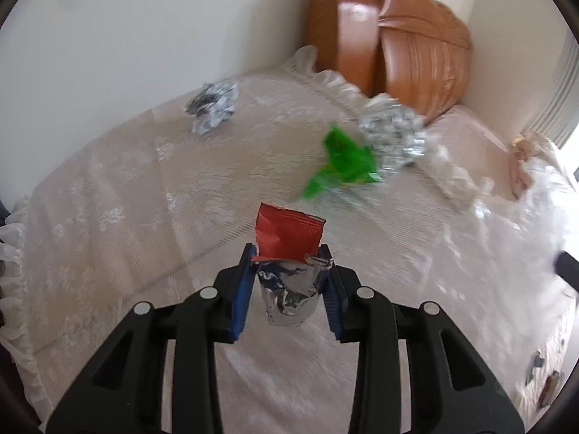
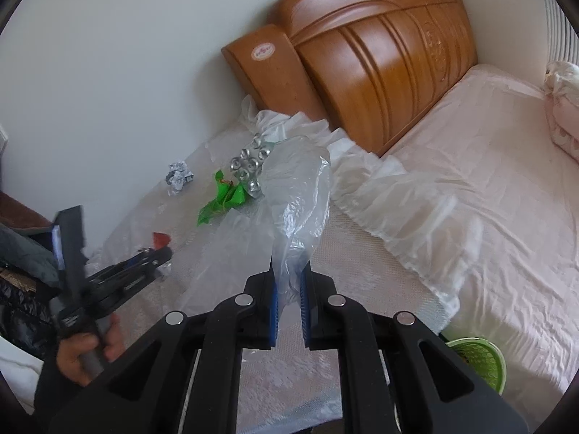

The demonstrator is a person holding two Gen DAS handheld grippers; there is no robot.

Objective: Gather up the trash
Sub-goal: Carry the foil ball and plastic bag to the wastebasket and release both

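Note:
My left gripper (image 1: 289, 253) is shut on a red snack wrapper (image 1: 289, 233) with a silver inside, held above the bed; it also shows in the right wrist view (image 2: 161, 240). My right gripper (image 2: 289, 275) is shut on a clear plastic bag (image 2: 300, 188) that hangs over the bed. On the bed lie a green wrapper (image 1: 342, 161) (image 2: 222, 199), a crumpled foil ball (image 1: 211, 106) (image 2: 178, 177) and a silver blister pack (image 1: 392, 132) (image 2: 249, 166).
A lace-covered bed (image 1: 144, 199) fills both views, with a wooden headboard (image 2: 380, 54) against the wall. A ruffled white cover (image 2: 398, 195) lies across the pink sheet. A green basket (image 2: 477, 361) stands at lower right. A pink pillow (image 2: 564, 123) is at far right.

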